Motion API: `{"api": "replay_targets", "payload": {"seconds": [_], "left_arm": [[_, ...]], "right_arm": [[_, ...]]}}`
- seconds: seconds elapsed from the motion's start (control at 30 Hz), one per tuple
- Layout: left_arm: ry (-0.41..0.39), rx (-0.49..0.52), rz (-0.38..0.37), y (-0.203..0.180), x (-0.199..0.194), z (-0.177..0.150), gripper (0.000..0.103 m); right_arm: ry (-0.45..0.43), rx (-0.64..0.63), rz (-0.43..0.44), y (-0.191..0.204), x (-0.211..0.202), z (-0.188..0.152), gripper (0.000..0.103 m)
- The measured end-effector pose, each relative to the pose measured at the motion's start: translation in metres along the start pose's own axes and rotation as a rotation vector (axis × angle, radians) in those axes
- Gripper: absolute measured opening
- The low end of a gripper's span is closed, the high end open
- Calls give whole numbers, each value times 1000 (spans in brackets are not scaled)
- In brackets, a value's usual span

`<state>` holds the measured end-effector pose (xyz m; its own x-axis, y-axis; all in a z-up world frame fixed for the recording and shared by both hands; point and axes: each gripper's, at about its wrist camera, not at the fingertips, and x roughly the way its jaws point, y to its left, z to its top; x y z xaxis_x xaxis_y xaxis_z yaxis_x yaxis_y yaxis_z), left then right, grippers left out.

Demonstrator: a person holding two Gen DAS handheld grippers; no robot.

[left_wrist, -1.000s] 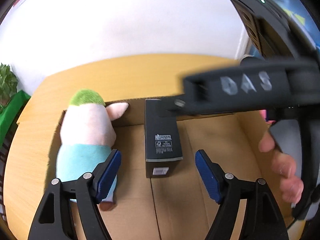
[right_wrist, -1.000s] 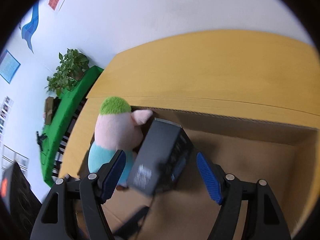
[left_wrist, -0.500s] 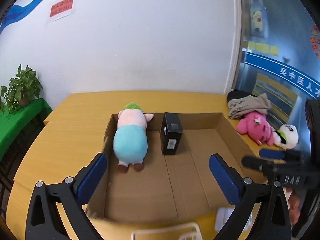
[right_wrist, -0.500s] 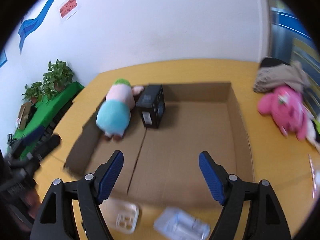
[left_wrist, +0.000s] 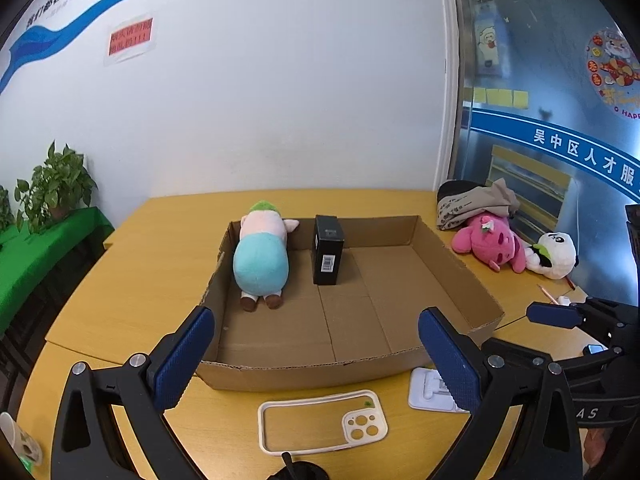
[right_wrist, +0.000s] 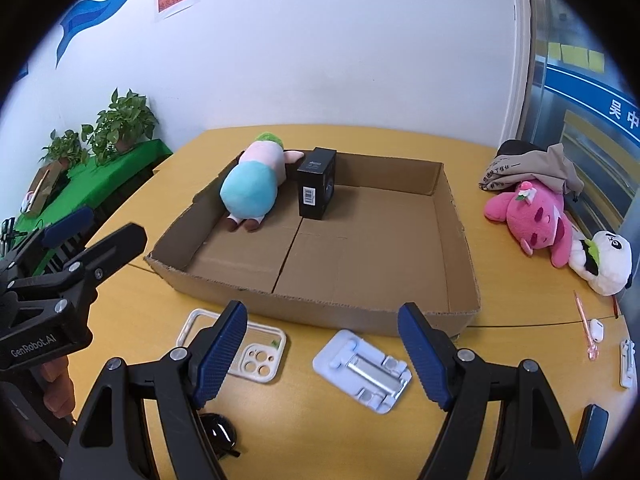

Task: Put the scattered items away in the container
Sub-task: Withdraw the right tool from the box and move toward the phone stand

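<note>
A shallow cardboard box [left_wrist: 352,368] [right_wrist: 320,312] lies on the yellow table. A plush pig with a blue body [left_wrist: 260,260] [right_wrist: 250,188] lies in its far left corner. A black carton [left_wrist: 328,256] [right_wrist: 316,188] stands upright beside the pig. In front of the box lie a clear phone case [left_wrist: 365,429] [right_wrist: 256,360] and a white phone stand [left_wrist: 430,390] [right_wrist: 362,370]. My left gripper [left_wrist: 316,314] [right_wrist: 110,226] hangs open and empty over the near box wall. My right gripper [right_wrist: 322,308] [left_wrist: 560,332], also open and empty, hovers above the stand.
Right of the box lie a pink plush [right_wrist: 532,216], a panda plush [right_wrist: 604,264] and a heap of clothes [right_wrist: 528,168]. A pink pen [right_wrist: 584,320] and small white items [right_wrist: 597,328] sit near the right edge. Dark sunglasses [right_wrist: 220,436] lie at the front.
Both grippers have pulled back from inside the box to its near side. The left jaws have widened. The black carton, tilted between the right jaws before, stands free in the box.
</note>
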<state>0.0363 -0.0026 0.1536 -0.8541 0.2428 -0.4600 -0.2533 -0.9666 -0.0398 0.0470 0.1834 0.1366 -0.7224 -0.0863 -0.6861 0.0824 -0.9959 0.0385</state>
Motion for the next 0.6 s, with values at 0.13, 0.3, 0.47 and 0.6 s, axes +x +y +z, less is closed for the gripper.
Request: {"api": "replay_targets", "payload": {"seconds": [0.13, 0.3, 0.47, 0.6], "left_arm": [[-5, 0, -4, -9, -3, 2, 103], [8, -13, 13, -9, 1, 2, 103], [24, -20, 11, -8, 8, 0, 103], [32, -12, -3, -9, 9, 0, 103]], "right_arm": [[-7, 4, 1, -1, -7, -5, 78], [-10, 7, 11, -3, -9, -8, 78], [-3, 9, 12, -3, -6, -9, 78], [-5, 15, 17, -4, -6, -9, 78]]}}
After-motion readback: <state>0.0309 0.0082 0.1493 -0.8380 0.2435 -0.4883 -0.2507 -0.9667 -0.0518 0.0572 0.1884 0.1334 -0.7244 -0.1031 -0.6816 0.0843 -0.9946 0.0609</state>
